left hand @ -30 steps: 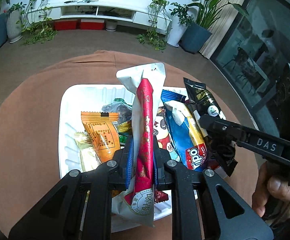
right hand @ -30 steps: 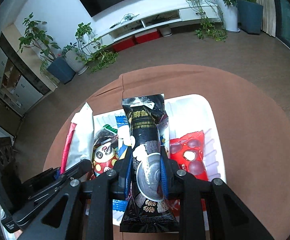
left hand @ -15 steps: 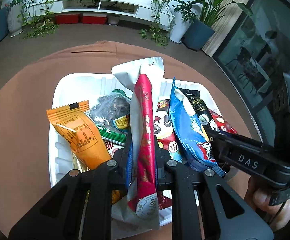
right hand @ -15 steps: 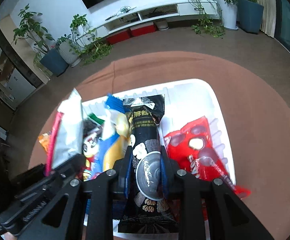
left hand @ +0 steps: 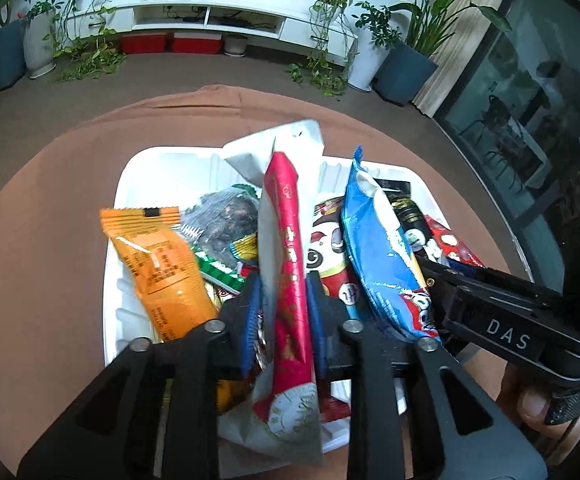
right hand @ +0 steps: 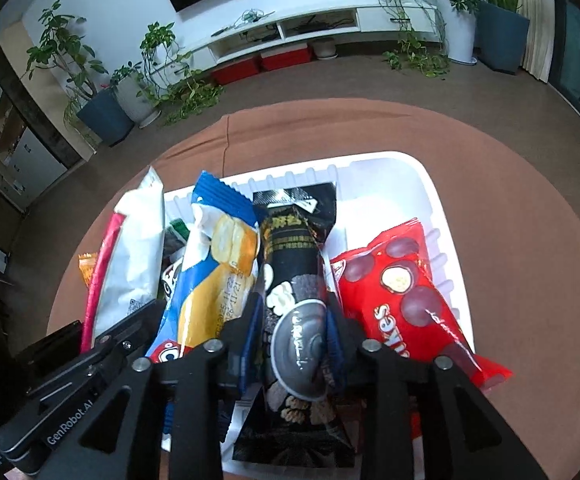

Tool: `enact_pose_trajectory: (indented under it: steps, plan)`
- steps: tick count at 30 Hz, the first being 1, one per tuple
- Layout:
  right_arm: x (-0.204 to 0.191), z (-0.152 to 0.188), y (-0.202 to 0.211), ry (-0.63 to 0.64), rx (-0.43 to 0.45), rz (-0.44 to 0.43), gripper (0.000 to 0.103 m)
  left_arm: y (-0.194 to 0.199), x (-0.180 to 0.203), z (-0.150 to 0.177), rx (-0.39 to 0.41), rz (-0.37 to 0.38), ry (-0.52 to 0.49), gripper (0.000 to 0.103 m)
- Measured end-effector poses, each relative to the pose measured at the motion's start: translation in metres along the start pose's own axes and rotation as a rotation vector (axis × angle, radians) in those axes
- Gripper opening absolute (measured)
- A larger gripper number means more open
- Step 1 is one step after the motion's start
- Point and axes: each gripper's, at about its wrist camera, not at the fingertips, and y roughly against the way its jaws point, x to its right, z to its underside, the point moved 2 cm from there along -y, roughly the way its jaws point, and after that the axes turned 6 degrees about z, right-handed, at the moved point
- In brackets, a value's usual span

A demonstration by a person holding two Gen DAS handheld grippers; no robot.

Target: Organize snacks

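Observation:
A white tray [left hand: 162,156] on the brown tablecloth holds several snack packets. My left gripper [left hand: 283,280] has a long red-and-white packet [left hand: 286,240] standing between its blue pads. Its jaws are opening, and the pads still touch the packet. My right gripper [right hand: 293,300] has a black packet [right hand: 290,248] the same way: jaws opening, pads still on it. A blue packet [left hand: 378,248] leans between the two held packets. An orange packet [left hand: 162,264] lies at the tray's left and a red chocolate-ball bag [right hand: 402,292] at its right.
A panda packet [left hand: 328,240] and a clear bag of dark nuts [left hand: 222,216] lie under the others. The tray's far end [right hand: 386,184] is bare. The round table's edge [left hand: 70,128] curves behind the tray, with potted plants and a TV shelf on the floor beyond.
Both pairs of fingers have spread a little around their packets. The blue packet has tipped up on edge between the grippers, and the orange packet has shifted up to the left.

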Motion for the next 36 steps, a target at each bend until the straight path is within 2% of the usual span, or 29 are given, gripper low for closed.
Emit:
enact_pose_trajectory:
  steps: [3,6,10,14,17,18,22,25,27,28,30,31,33,36]
  plan:
    - [-0.002,0.000,0.008,0.011,0.021,0.005,0.043,0.006,0.009,0.000,0.012,0.006,-0.016,0.052]
    - [-0.003,0.000,0.019,0.020,0.045,0.009,0.047,0.011,0.013,-0.001,0.022,0.001,-0.018,0.054]
    - [0.000,0.001,0.034,0.021,0.073,0.010,0.049,0.022,0.017,-0.001,0.045,0.007,-0.014,0.065]
    - [0.003,0.004,0.054,0.016,0.117,0.009,0.057,0.041,0.021,0.000,0.084,-0.002,-0.018,0.076]
    - [0.006,0.007,0.072,0.006,0.153,-0.009,0.064,0.061,0.027,0.006,0.121,-0.013,-0.041,0.092]
    - [0.007,0.009,0.080,0.003,0.171,-0.021,0.065,0.070,0.031,0.008,0.139,-0.021,-0.058,0.101]
    - [0.010,0.020,0.121,0.007,0.298,-0.051,0.077,0.108,0.056,0.020,0.234,-0.070,-0.137,0.103]
    - [0.007,0.036,0.167,0.048,0.462,-0.057,0.088,0.151,0.084,0.040,0.365,-0.149,-0.233,0.103]
    - [0.005,0.052,0.205,0.069,0.615,-0.054,0.095,0.184,0.101,0.056,0.460,-0.215,-0.276,0.103]
    - [0.005,0.061,0.225,0.075,0.697,-0.056,0.102,0.198,0.108,0.068,0.510,-0.265,-0.279,0.103]
    - [0.004,0.078,0.259,0.091,0.831,-0.058,0.103,0.225,0.122,0.091,0.616,-0.421,-0.274,0.103]
    - [0.002,0.087,0.275,0.109,0.885,-0.053,0.103,0.233,0.128,0.100,0.647,-0.464,-0.277,0.103]
    - [-0.004,0.103,0.302,0.153,0.963,-0.039,0.103,0.246,0.137,0.117,0.650,-0.486,-0.271,0.103]
    - [-0.007,0.122,0.331,0.181,0.980,-0.066,0.103,0.251,0.136,0.135,0.581,-0.470,-0.216,0.103]
